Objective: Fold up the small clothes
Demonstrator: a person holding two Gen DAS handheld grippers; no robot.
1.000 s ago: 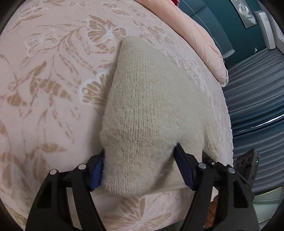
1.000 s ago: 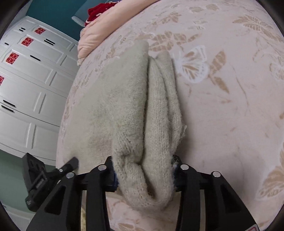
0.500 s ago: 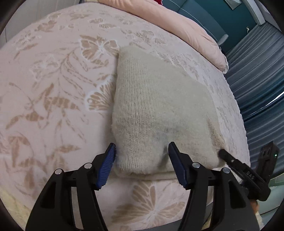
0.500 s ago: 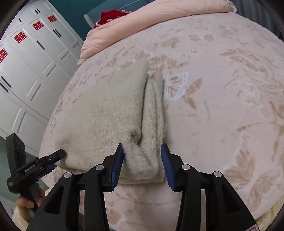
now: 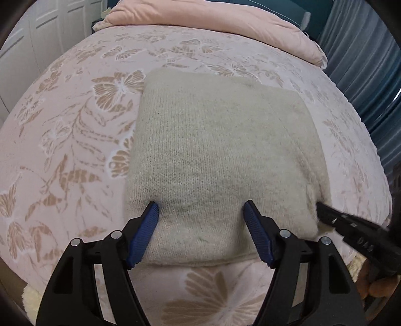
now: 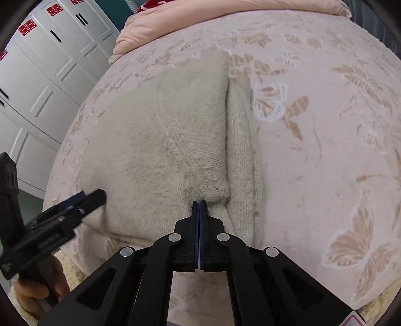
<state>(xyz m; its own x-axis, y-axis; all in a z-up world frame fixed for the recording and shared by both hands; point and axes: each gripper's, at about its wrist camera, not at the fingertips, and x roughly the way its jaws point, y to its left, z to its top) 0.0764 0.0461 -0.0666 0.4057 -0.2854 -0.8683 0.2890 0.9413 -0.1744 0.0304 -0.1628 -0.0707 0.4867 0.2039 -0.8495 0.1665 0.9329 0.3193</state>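
The left hand-held gripper [image 5: 200,209] hovers with its blue-padded jaws spread wide over the near edge of a folded beige knit sweater [image 5: 220,155], while the right hand-held gripper [image 6: 199,204] has its jaws pressed together at the sweater's near hem, apparently pinching nothing, though the tips partly hide the contact. The sweater lies flat on a bed [image 5: 62,140] with a pink butterfly-patterned cover, a pink duvet [image 5: 213,17] bunched at the far end.

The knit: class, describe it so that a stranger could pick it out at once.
Find the bedspread with tan butterflies. Near its front edge lies a folded knit, squarish and cream. Unlike the smooth pink duvet at the far end, it is fuzzy, plain and unpatterned.
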